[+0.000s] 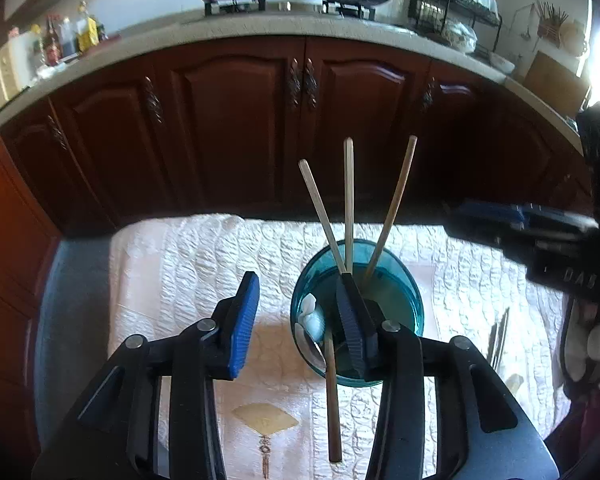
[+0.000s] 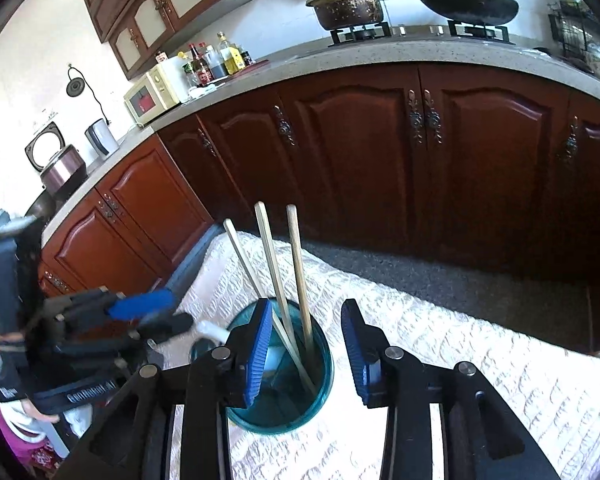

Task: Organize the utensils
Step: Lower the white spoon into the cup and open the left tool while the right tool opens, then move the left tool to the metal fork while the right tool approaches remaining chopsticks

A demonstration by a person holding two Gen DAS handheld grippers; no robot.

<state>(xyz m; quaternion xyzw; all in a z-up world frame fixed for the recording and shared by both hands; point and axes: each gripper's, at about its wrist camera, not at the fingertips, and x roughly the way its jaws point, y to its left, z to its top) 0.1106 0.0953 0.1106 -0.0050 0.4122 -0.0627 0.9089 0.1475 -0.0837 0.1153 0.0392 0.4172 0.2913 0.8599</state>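
Standing three chopsticks in a teal cup on the quilted cloth.
Left gripper and right gripper both gape apart; a spoon, perhaps ceramic, rests inside.

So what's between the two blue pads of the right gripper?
In the right wrist view, the teal cup's rim and three chopsticks inside it lie between the right gripper's open pads.

Both the left gripper and right gripper hover with fingers spread (nothing held).
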